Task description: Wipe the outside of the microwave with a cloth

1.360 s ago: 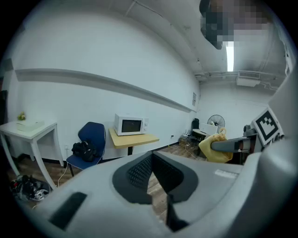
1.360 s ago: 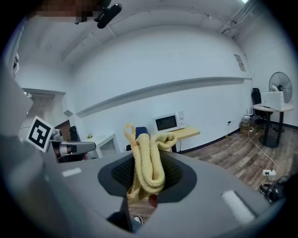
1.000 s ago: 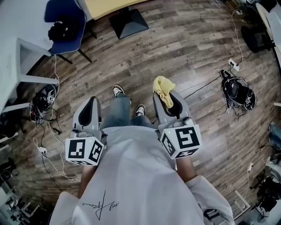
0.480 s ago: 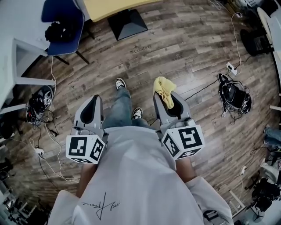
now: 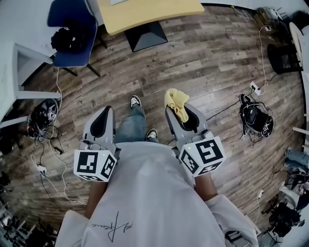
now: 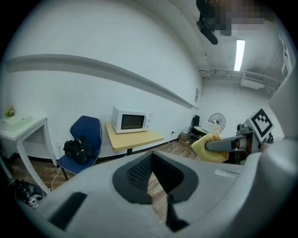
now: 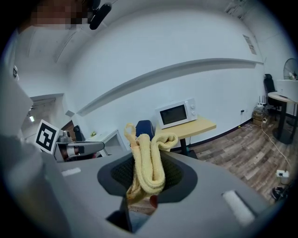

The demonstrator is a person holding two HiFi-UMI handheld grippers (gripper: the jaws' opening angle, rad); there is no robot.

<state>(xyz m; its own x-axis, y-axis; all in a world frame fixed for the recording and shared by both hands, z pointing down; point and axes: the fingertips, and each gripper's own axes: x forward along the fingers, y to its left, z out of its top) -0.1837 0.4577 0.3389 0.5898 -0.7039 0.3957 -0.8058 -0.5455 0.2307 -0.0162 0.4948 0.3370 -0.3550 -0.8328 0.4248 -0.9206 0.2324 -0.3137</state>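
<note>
A white microwave [image 6: 131,120] [image 7: 177,113] stands on a small yellow table [image 5: 149,13] [image 6: 135,139] [image 7: 198,127] against the far wall, some way ahead of me. My right gripper [image 5: 179,110] [image 7: 145,167] is shut on a folded yellow cloth [image 5: 176,103] [image 7: 147,162] that sticks up out of its jaws. My left gripper [image 5: 102,120] [image 6: 154,173] is held level beside it, shut with nothing in it. Both are at waist height above a wooden floor [image 5: 203,62], well short of the microwave.
A blue chair [image 5: 72,34] [image 6: 84,139] with a black bag [image 5: 67,35] stands left of the table, beside a white desk [image 5: 19,72]. Cables and a power strip [image 5: 256,88] lie on the floor at the right, with more cable tangles [image 5: 41,118] at the left.
I have stepped forward: the yellow table and blue chair have come further into the head view. Both grippers keep their places, and the cloth stays in the right one.
</note>
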